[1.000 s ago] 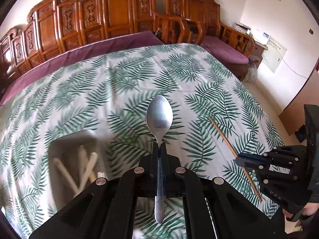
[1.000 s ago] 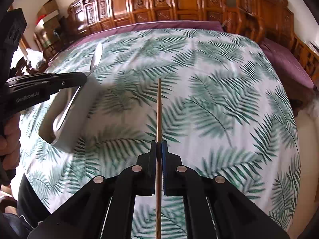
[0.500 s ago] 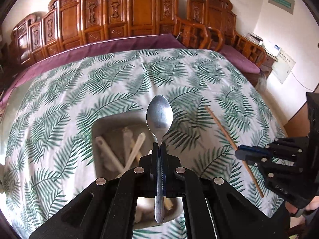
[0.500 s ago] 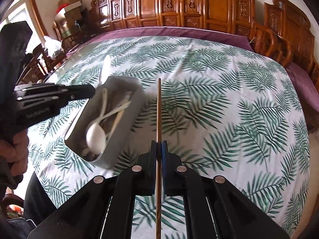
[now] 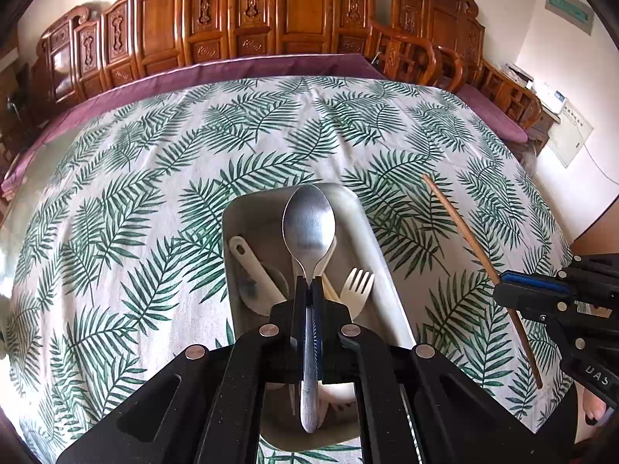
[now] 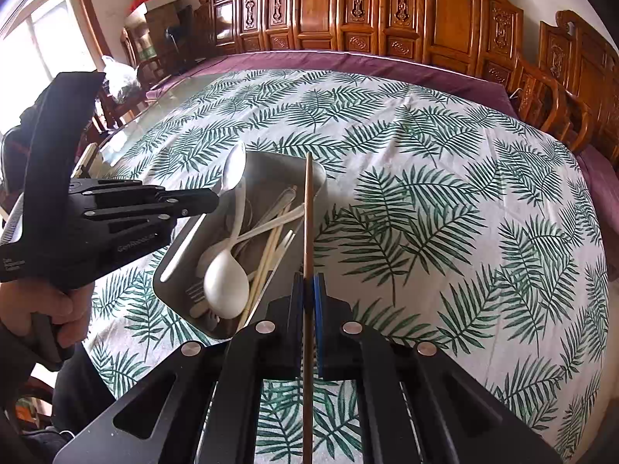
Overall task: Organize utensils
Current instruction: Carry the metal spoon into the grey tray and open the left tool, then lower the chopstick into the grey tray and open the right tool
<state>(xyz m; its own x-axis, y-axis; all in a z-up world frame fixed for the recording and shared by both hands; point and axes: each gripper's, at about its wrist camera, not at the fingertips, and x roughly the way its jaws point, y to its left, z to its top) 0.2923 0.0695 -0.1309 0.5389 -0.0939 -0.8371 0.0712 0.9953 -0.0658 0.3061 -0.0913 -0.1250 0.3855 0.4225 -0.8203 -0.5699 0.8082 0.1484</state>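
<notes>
Left wrist view: left gripper has its fingers clenched on a metal spoon, handle pinched between the pads, bowl pointing forward and held above the tray. Tray sits on the worktop, which is covered in a fern-print cloth. Inside the tray: a white ladle-type utensil at left, a white fork at right, and pale chopsticks partly hidden behind the fingers. Further right, the right gripper grasps a brown chopstick, which hangs above the cloth beside the tray.

Right wrist view: at left the left gripper with the spoon over the tray's far-left end. Tray holds a white spoon, pale chopsticks and what looks like a fork, though that end is cluttered. Right gripper fingers are clamped on the chopstick, its tip over the tray's right rim. Carved wooden chairs line the back.
</notes>
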